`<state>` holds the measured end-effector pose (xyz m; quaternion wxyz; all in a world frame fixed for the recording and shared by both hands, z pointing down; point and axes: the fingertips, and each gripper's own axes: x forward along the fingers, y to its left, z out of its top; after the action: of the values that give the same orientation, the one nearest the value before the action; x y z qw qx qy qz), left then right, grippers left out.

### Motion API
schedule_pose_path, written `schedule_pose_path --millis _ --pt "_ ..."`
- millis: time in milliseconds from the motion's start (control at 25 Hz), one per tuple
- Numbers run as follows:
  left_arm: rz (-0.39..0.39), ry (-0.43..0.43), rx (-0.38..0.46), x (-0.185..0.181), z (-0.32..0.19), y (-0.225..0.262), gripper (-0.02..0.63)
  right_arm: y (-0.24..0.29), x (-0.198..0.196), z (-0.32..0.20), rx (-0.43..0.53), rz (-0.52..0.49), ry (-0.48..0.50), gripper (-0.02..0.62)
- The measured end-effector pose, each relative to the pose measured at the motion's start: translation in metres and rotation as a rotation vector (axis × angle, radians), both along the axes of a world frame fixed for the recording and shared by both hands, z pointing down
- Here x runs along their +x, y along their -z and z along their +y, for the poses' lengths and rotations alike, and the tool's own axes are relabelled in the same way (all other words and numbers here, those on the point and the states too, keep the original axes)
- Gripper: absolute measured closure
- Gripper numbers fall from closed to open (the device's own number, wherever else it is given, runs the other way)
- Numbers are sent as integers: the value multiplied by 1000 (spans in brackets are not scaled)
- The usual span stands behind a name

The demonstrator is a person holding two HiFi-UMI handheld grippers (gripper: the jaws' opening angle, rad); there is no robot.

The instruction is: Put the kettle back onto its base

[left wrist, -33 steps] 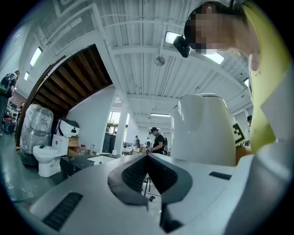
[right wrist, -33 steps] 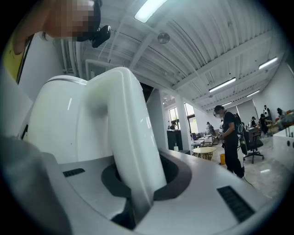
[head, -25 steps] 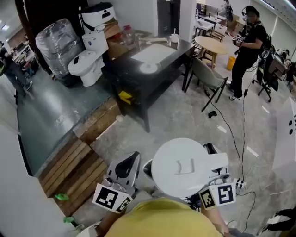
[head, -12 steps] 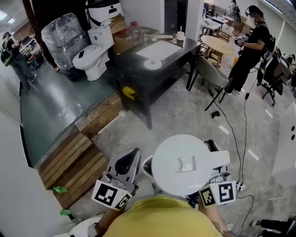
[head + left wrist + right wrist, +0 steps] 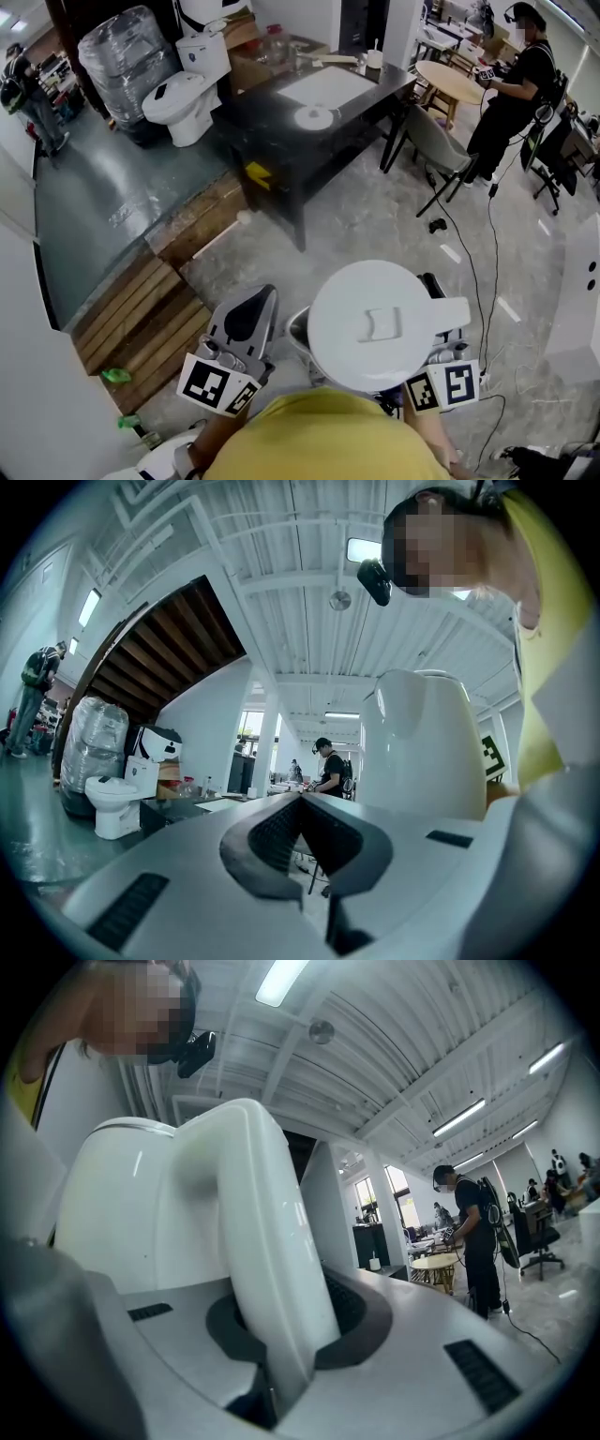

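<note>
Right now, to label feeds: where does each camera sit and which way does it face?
Head view: head-worn, looking steeply down at the kettle, left gripper, right gripper and yellow shirt.
Left gripper view: on the left gripper, level along its shut, empty fingers; shirt at right.
Right gripper view: on the right gripper, level along fingers shut on the kettle's handle; shirt at left.
All three show the kettle.
</note>
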<state>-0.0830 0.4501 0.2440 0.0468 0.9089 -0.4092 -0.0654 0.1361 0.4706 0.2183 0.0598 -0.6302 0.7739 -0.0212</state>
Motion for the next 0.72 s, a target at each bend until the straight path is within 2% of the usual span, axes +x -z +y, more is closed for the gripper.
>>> schedule_pose_path --millis 360,720 --pt "-7 -43 0 1 -91 1 600 -2 3 -82 -6 -6 -37 535" --pt "-10 -137 16 -4 -186 8 600 9 5 -161 8 10 -144 534"
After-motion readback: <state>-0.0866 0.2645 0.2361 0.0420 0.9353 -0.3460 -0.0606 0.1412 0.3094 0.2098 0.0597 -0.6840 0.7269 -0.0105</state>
